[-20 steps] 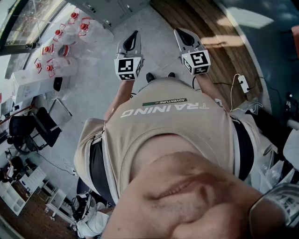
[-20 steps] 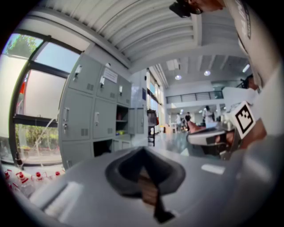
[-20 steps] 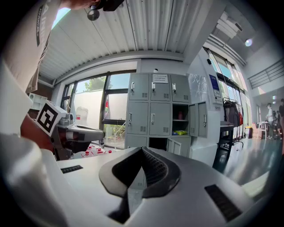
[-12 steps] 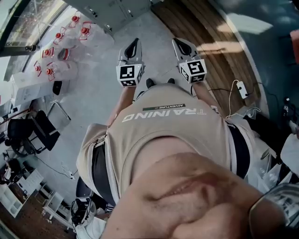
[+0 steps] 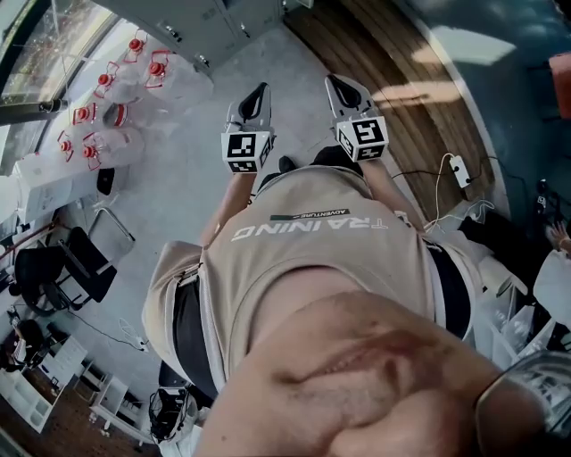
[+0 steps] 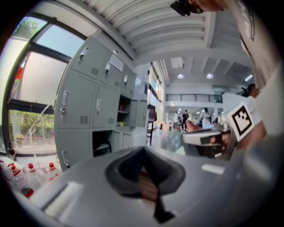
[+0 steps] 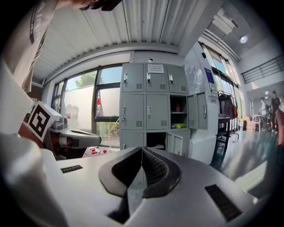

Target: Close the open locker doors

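A bank of grey lockers [image 7: 153,106] stands a few steps ahead. In its right column two compartments [image 7: 178,111] are open, their doors [image 7: 197,111] swung out to the right. A bottom compartment [image 7: 155,139] is open too, with its door [image 7: 178,142] ajar. In the left gripper view the lockers [image 6: 95,106] stand at the left, with dark open compartments [image 6: 124,110]. My left gripper [image 6: 144,153] and right gripper [image 7: 142,153] are both shut and hold nothing. In the head view the left gripper [image 5: 260,90] and right gripper [image 5: 337,83] are held side by side in front of the person's chest, well short of the lockers [image 5: 201,27].
Several water bottles with red caps [image 5: 107,98] stand on the floor left of the lockers by the window. A chair [image 5: 62,263] is at the left. A power strip [image 5: 461,170] and cables lie at the right. People stand far off in the hall [image 6: 184,119].
The person has moved towards the lockers, which show more at the top of the head view. Both grippers stay shut and side by side.
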`<action>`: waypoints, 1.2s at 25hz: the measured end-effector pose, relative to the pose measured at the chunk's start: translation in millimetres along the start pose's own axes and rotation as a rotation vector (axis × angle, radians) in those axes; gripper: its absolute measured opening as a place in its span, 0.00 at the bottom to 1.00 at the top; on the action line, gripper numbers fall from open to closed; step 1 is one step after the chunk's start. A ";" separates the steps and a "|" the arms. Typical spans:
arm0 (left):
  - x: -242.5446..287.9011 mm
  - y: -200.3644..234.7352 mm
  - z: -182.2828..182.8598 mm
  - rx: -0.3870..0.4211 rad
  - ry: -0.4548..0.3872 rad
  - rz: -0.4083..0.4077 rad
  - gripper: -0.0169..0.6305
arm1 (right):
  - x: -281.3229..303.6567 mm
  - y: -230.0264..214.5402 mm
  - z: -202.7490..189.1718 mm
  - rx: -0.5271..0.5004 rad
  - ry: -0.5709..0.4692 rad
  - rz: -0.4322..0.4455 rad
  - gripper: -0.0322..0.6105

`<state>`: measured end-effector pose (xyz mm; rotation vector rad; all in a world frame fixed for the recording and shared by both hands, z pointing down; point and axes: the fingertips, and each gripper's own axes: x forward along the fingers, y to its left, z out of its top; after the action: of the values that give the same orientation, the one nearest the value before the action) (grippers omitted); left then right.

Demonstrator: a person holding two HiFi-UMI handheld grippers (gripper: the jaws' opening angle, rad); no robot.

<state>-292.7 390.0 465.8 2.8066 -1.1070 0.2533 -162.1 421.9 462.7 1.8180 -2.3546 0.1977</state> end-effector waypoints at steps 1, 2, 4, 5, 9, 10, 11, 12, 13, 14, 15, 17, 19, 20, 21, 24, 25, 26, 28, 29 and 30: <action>5.5 3.3 -1.4 0.005 0.009 -0.005 0.02 | 3.7 -2.1 -0.9 0.010 0.000 -0.005 0.07; 12.0 5.4 -0.9 0.009 0.013 -0.012 0.02 | 7.3 -5.8 -2.1 0.016 0.001 -0.009 0.07; 26.1 8.8 4.6 0.013 0.008 -0.023 0.02 | 16.2 -17.2 -4.9 0.024 0.014 -0.017 0.07; 33.0 11.1 7.2 0.013 0.005 -0.025 0.02 | 21.3 -23.5 -6.2 0.028 0.022 -0.021 0.07; 66.0 21.5 8.7 0.004 0.022 -0.014 0.02 | 45.0 -50.3 -7.7 0.044 0.022 -0.017 0.07; 77.0 22.1 11.0 0.009 0.025 -0.009 0.02 | 51.5 -59.3 -6.7 0.048 0.016 -0.010 0.07; 87.6 21.2 14.7 0.014 0.027 -0.004 0.02 | 57.0 -68.8 -5.7 0.054 0.011 -0.001 0.07; 97.3 19.3 19.4 0.016 0.026 0.000 0.02 | 61.4 -78.2 -4.5 0.060 0.007 0.008 0.07; 106.4 17.1 24.8 0.015 0.023 0.004 0.02 | 65.6 -87.9 -2.9 0.065 0.003 0.017 0.07; 115.9 15.6 30.3 0.013 0.019 0.007 0.02 | 70.6 -98.1 -0.9 0.067 -0.003 0.025 0.07; 125.9 15.2 34.9 0.010 0.017 0.009 0.02 | 76.5 -108.6 1.1 0.067 -0.009 0.032 0.07; 145.4 17.0 38.7 0.006 0.028 0.021 0.02 | 88.7 -128.2 2.4 0.074 -0.017 0.045 0.07; 163.7 18.2 36.2 -0.004 0.045 0.037 0.02 | 99.9 -145.7 -1.3 0.076 -0.019 0.063 0.07; 173.0 17.4 34.3 -0.014 0.050 0.044 0.02 | 105.5 -154.6 -5.0 0.069 -0.015 0.074 0.07; 182.2 16.0 32.7 -0.025 0.051 0.049 0.02 | 111.4 -163.3 -9.1 0.061 -0.007 0.083 0.07; 202.7 16.3 36.8 -0.039 0.037 0.058 0.02 | 127.0 -179.5 -11.3 0.088 0.011 0.104 0.07; 206.7 18.3 39.0 -0.038 0.033 0.063 0.02 | 130.1 -181.0 -8.6 0.108 0.007 0.114 0.07; 211.0 21.6 40.3 -0.039 0.032 0.070 0.02 | 133.7 -182.3 -6.9 0.120 0.005 0.123 0.07; 221.6 29.9 39.4 -0.050 0.039 0.088 0.02 | 144.7 -187.5 -11.0 0.120 0.020 0.134 0.07; 227.2 33.4 38.0 -0.058 0.045 0.093 0.02 | 151.3 -191.0 -15.3 0.114 0.036 0.138 0.07; 232.9 36.1 37.0 -0.062 0.050 0.095 0.02 | 158.2 -194.6 -18.3 0.103 0.051 0.144 0.07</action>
<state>-145.6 202.5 476.9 2.6828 -1.2163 0.2906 -12.2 226.8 514.5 1.6649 -2.4834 0.3851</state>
